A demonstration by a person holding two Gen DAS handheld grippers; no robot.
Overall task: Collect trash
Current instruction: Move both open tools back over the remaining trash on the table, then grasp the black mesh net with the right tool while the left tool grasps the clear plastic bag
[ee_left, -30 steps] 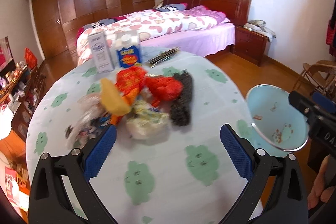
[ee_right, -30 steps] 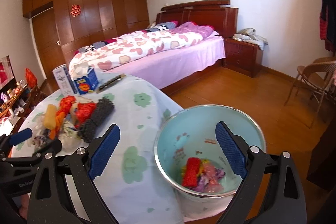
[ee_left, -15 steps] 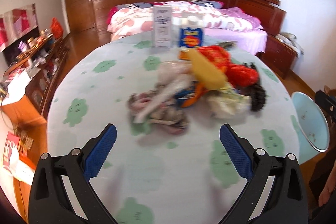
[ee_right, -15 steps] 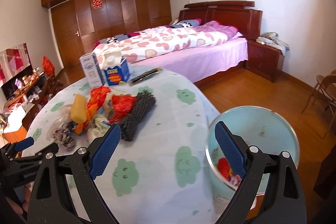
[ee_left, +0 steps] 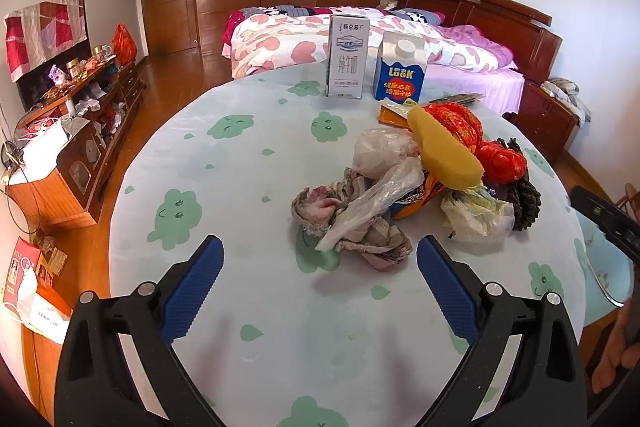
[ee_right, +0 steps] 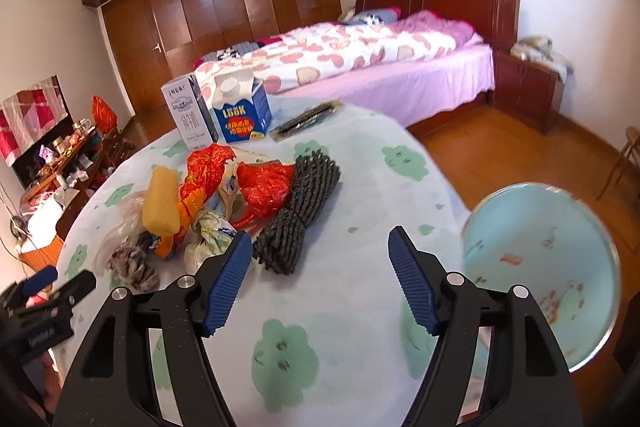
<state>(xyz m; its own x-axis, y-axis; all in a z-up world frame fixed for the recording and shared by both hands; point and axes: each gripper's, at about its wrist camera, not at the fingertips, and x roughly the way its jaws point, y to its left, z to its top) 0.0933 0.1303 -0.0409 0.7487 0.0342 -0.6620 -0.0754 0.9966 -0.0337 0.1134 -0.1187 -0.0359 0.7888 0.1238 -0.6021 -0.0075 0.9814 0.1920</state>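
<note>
A pile of trash lies on the round table (ee_left: 240, 155): a crumpled grey-pink rag (ee_left: 360, 227) under a clear plastic bag (ee_left: 380, 187), a yellow sponge (ee_left: 444, 155), red wrappers (ee_left: 500, 159) and a dark knitted piece (ee_right: 304, 203). My left gripper (ee_left: 318, 263) is open and empty, just in front of the rag. My right gripper (ee_right: 320, 259) is open and empty, above the table near the dark knitted piece. The light blue trash bin (ee_right: 548, 267) stands off the table's right edge.
A white milk carton (ee_left: 347, 55) and a blue LOOK carton (ee_left: 400, 73) stand at the table's far side, with a dark flat packet (ee_right: 310, 121) nearby. A bed (ee_right: 360, 67) lies behind. A cluttered low cabinet (ee_left: 80, 131) stands at left.
My left gripper has swung left and come close to the rag. My right gripper has moved left, away from over the bin, to above the table by the pile.
</note>
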